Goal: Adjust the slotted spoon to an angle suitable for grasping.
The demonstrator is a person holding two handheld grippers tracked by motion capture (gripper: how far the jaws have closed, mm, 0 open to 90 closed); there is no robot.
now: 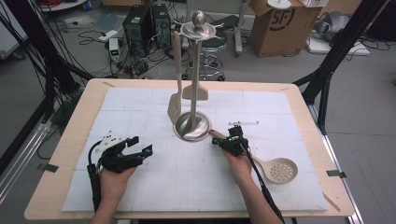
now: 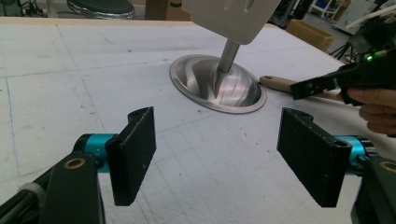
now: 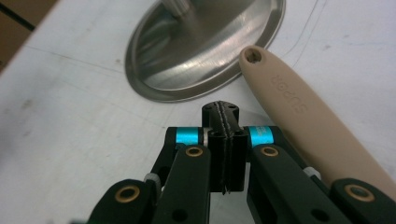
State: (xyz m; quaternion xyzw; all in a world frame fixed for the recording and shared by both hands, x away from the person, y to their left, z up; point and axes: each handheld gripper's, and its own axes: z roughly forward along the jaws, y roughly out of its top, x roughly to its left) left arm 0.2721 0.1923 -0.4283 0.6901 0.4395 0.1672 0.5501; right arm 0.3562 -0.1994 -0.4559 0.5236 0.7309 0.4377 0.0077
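we see the right gripper (image 3: pixel 223 140) pressed together, empty, beside the slotted spoon (image 1: pixel 279 169) lying by the stand base (image 1: pixel 192 127) — its handle partly hidden; left gripper (image 2: pixel 219 154) spread.

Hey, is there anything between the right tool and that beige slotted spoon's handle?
Nothing visible. The right tool, jaws shut and empty, sits right beside the slotted spoon's handle on the white mat. The stand's steel base lies just beyond the handle tip, not between them.
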